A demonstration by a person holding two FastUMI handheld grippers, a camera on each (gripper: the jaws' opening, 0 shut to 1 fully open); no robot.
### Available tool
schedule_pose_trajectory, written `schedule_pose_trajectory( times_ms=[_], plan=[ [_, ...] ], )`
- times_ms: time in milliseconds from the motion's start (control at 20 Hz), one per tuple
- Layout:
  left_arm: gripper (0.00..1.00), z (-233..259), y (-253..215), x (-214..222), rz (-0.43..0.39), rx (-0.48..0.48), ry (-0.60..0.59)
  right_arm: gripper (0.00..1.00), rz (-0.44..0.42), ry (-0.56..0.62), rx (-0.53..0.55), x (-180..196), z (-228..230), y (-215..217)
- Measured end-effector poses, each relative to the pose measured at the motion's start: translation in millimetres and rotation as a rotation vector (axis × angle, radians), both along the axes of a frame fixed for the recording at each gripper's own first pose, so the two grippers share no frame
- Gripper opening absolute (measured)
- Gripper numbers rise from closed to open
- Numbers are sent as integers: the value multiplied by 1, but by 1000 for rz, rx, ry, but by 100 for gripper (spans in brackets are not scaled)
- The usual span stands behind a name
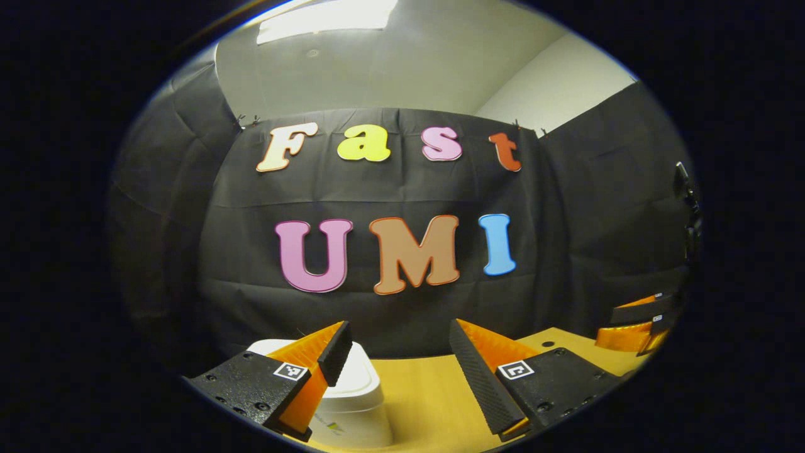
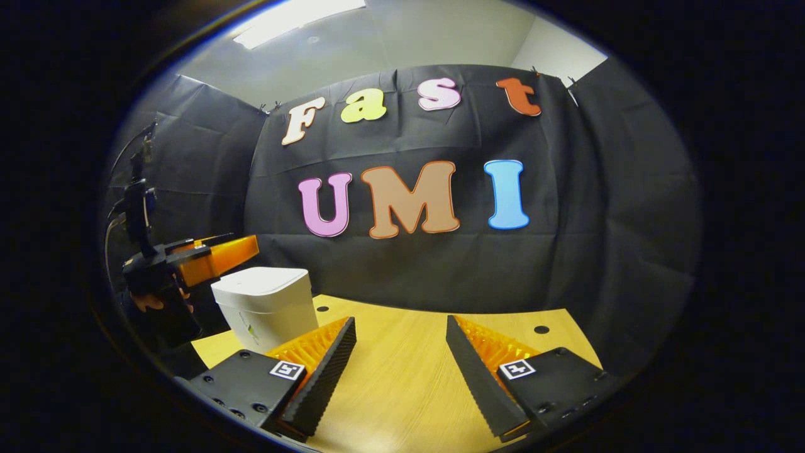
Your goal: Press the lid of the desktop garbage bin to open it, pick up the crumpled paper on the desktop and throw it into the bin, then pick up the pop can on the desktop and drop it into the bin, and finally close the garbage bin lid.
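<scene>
A white desktop bin [image 1: 355, 393] with its lid down stands on the wooden table, just below and behind my left gripper's left finger. My left gripper [image 1: 399, 343] hovers open above the bin's right edge, with nothing between its fingers. In the right gripper view the same bin [image 2: 264, 305] stands at the left, lid shut, and the left gripper [image 2: 217, 257] hangs over its top left side, held by a hand. My right gripper [image 2: 399, 340] is open over bare table to the right of the bin. At the far right of the left gripper view, the right gripper [image 1: 635, 324] shows partly.
The wooden table [image 2: 409, 377] has small dark holes near its back edge [image 2: 541, 329]. Black cloth walls close the booth behind and on both sides, close to the table's far edge.
</scene>
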State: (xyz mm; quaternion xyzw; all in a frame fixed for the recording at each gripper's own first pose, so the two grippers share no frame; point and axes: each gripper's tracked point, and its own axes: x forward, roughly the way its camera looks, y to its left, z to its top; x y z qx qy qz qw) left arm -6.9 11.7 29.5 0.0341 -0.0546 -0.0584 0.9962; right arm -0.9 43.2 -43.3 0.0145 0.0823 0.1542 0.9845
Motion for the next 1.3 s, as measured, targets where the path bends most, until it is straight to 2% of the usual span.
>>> schedule_pose_trajectory(
  times_ms=[150, 550, 900, 1300],
  plan=[
    [93, -8, -25, -10, -63, -35, 17, 97, -37, -38, -3, -6, 13, -8],
    [94, -25, -55, -20, -126, -117, 75, 97, -112, -59, 19, -16, 20, -21],
    [94, -26, -63, -12, -150, -109, 88, 98, -145, -56, 17, -12, 18, -31],
    [94, -25, -69, -9, -164, -94, 88, 97, -143, -56, 17, -8, 18, -31]
  ],
)
